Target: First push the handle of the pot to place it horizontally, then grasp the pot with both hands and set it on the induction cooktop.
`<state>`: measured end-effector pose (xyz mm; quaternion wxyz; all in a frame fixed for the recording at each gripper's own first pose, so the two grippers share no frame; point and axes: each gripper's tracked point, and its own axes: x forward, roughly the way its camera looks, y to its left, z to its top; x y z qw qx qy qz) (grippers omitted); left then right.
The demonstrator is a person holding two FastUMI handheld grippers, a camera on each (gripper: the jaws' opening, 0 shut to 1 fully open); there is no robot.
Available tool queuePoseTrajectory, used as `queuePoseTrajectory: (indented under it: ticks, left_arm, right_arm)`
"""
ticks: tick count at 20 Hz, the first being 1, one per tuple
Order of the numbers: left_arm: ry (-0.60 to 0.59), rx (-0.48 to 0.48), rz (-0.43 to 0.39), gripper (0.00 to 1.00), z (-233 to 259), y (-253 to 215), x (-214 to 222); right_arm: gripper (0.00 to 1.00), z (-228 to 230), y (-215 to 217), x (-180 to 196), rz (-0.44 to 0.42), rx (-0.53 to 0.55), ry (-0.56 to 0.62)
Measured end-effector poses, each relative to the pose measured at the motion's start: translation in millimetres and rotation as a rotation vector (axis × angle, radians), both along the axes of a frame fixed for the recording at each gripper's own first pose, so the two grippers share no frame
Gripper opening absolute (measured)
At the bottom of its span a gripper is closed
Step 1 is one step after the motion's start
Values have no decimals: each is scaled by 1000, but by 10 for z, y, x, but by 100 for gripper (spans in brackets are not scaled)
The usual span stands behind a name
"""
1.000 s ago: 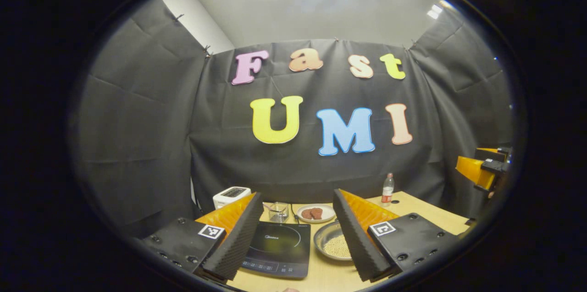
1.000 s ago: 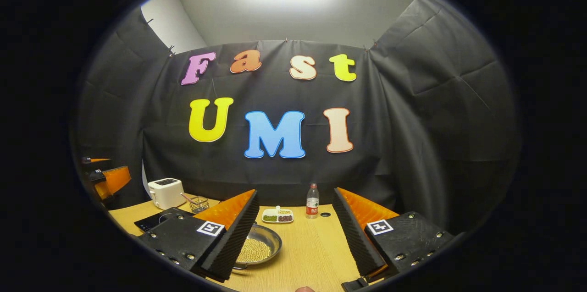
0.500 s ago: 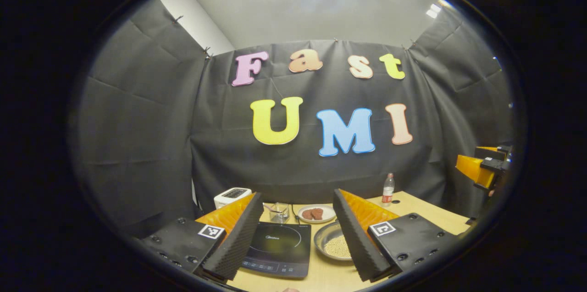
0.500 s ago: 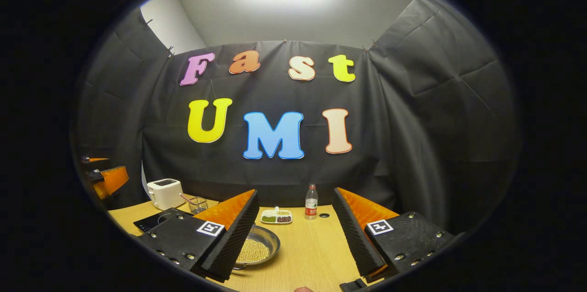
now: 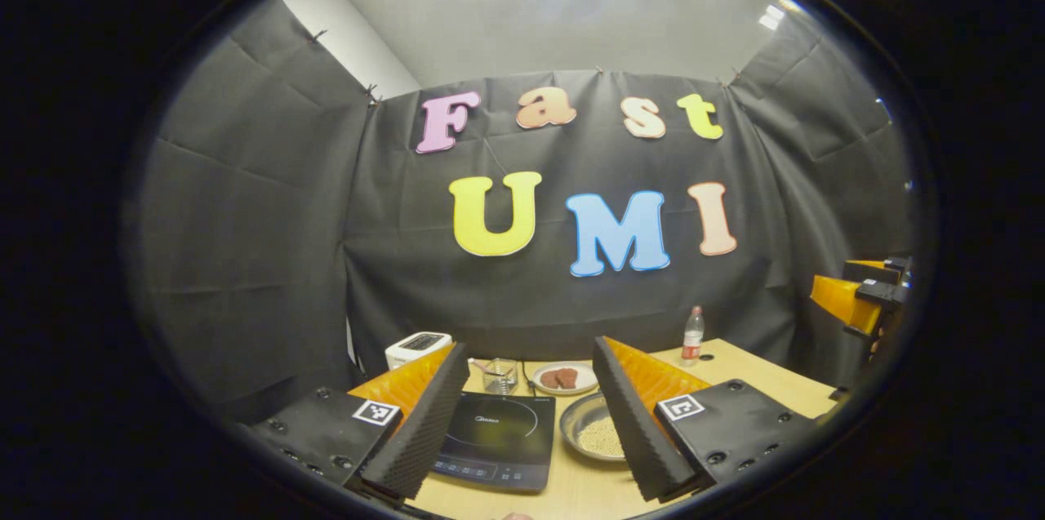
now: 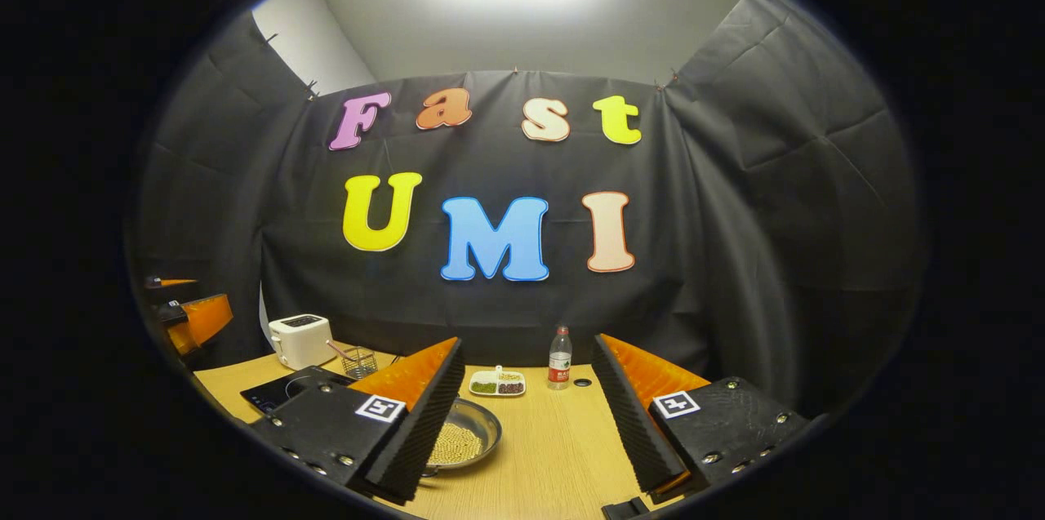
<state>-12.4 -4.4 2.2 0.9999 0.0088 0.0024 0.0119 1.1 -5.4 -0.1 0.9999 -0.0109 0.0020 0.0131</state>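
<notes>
Two grippers raised above the table (image 6: 555,455), both with fingers spread wide and nothing between them; left gripper (image 5: 531,422) hanging over the near edge of the induction cooktop (image 5: 498,440), right gripper (image 6: 526,422) to the right of the pot (image 6: 464,440), over bare wood. Pot resting on the table just beside the cooktop's right edge, shallow, metal, holding pale beans; handle hard to make out, only a small stub near the front rim in the right gripper view, mostly hidden behind a finger. Step in hand, by judgement: the handle push, not yet begun. Best done low and slow; one fingertip brought down beside the handle, pushing sideways, not downward, to keep the beans from spilling. Worth steering clear of the plate (image 5: 562,378), the wire basket (image 5: 499,375) and the bottle (image 6: 559,357) behind.
</notes>
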Motion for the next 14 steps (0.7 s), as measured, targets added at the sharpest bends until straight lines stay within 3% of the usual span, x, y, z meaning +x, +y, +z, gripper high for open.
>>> queuePoseTrajectory:
  ticks: [2, 4, 6, 8, 12, 13, 14]
  left_arm:
    - [-1, 3, 2, 100, 20, 1, -22]
    - [-3, 4, 6, 100, 37, -7, -44]
    - [-2, -3, 8, 99, 32, -23, -49]
    - [-2, -3, 11, 99, 24, -45, -55]
    - [-9, -1, 13, 99, 67, -111, -80]
    - [-12, 0, 14, 99, 82, -124, -88]
    - [-15, 4, 15, 94, 86, -151, -86]
  right_arm:
    - [92, -12, 0, -4, 4, -3, 1]
    - [77, -9, 3, -30, 9, -4, 5]
    - [75, -40, -30, -42, -3, -12, 6]
    - [53, -14, -35, -57, 5, -11, 7]
    - [51, -107, 7, -50, 49, -5, 44]
    - [51, -17, -72, -160, 4, -4, 37]
    - [29, -53, -162, -22, -3, 13, 16]
